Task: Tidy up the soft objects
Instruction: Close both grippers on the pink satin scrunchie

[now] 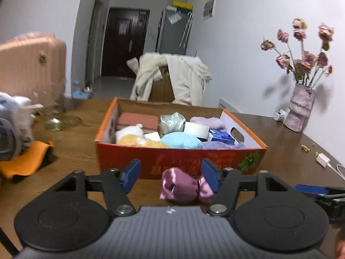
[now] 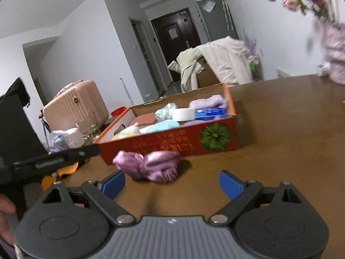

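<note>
Now left gripper (image 1: pixel 170 172) straddling purple satin pouch (image 1: pixel 183 185), jaws half apart, not yet pinching; I'd centre it, close gently (slippery fabric), then lift over red cardboard box (image 1: pixel 179 159). Right gripper (image 2: pixel 171 183) wide apart, empty.

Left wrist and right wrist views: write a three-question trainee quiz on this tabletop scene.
1. True or false: the purple satin pouch already lies inside the red cardboard box.
2. Which gripper has the pouch between its fingers? A) the left gripper B) the right gripper C) neither
3. Fill in: the vase of flowers stands on the ___.

Key
1. False: it lies on the wooden table, in front of the box.
2. A: its fingers flank the pouch with a gap on one side; the right gripper is open and short of it.
3. Table, by the white wall.
</note>
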`<state>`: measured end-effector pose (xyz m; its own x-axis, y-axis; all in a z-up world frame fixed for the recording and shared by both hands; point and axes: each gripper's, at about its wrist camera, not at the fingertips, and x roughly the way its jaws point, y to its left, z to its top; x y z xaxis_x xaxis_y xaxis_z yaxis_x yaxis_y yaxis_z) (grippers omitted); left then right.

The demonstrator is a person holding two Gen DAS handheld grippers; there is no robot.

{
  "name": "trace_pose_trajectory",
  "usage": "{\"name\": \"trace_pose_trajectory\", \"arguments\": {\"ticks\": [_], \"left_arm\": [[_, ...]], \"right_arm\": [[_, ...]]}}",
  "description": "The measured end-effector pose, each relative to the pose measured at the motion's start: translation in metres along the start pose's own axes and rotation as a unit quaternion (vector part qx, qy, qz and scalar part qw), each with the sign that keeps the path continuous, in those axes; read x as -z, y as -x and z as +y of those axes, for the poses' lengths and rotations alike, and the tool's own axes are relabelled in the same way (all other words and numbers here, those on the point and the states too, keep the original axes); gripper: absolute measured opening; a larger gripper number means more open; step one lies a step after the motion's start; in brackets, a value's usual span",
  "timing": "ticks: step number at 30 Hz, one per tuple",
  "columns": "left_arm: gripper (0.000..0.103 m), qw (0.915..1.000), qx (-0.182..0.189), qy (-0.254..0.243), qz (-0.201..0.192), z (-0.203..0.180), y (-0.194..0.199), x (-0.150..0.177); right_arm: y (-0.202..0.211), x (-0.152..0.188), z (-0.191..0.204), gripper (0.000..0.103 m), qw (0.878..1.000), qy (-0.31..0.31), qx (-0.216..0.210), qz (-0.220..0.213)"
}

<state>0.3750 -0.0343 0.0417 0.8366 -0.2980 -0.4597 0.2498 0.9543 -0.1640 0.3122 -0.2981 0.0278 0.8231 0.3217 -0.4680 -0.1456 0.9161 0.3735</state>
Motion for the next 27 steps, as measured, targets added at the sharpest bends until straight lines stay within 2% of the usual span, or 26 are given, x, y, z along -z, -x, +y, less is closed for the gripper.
{"name": "trace_pose_trajectory", "arguments": {"ticks": [2, 4, 9, 11, 12, 14, 18, 21, 23, 24, 27], "left_arm": [[0.035, 0.9997, 0.006, 0.005, 0.022, 0.005, -0.023, -0.001], [0.027, 0.9983, 0.017, 0.01, 0.054, 0.01, -0.036, 0.007], [0.028, 0.9945, 0.038, -0.009, 0.097, 0.019, -0.034, 0.044], [0.03, 0.9953, 0.04, 0.0, 0.088, 0.023, -0.031, 0.046], [0.033, 0.9958, 0.045, 0.005, 0.08, 0.025, -0.03, 0.045], [0.044, 0.9963, 0.056, 0.017, 0.063, 0.029, -0.029, 0.044], [0.045, 0.9955, 0.067, 0.03, 0.06, 0.032, -0.031, 0.042], [0.041, 0.9953, 0.065, 0.035, 0.062, 0.029, -0.037, 0.039], [0.028, 0.995, 0.065, 0.034, 0.068, 0.025, -0.039, 0.042], [0.027, 0.995, 0.06, 0.033, 0.073, 0.024, -0.04, 0.044], [0.024, 0.9948, 0.059, 0.031, 0.076, 0.022, -0.036, 0.048]], "right_arm": [[-0.025, -0.011, 0.0, 0.092, 1.0, -0.008, -0.005, 0.005], [-0.047, -0.021, 0.0, 0.09, 1.0, -0.011, -0.003, 0.005], [-0.086, -0.027, -0.006, 0.085, 1.0, -0.011, 0.001, 0.021], [-0.097, -0.021, -0.008, 0.072, 0.999, -0.006, 0.002, 0.037], [-0.101, -0.017, -0.008, 0.07, 0.999, -0.003, -0.001, 0.044], [-0.1, -0.009, -0.006, 0.068, 0.999, 0.005, -0.01, 0.046], [-0.082, -0.003, -0.008, 0.068, 0.999, 0.001, -0.028, 0.021], [-0.079, 0.0, -0.01, 0.068, 0.998, -0.008, -0.052, 0.023], [-0.083, 0.002, -0.004, 0.066, 0.998, 0.002, -0.057, 0.038], [-0.087, 0.004, 0.001, 0.063, 0.997, 0.016, -0.053, 0.049], [-0.089, 0.01, 0.006, 0.044, 0.997, 0.027, -0.049, 0.061]]}}
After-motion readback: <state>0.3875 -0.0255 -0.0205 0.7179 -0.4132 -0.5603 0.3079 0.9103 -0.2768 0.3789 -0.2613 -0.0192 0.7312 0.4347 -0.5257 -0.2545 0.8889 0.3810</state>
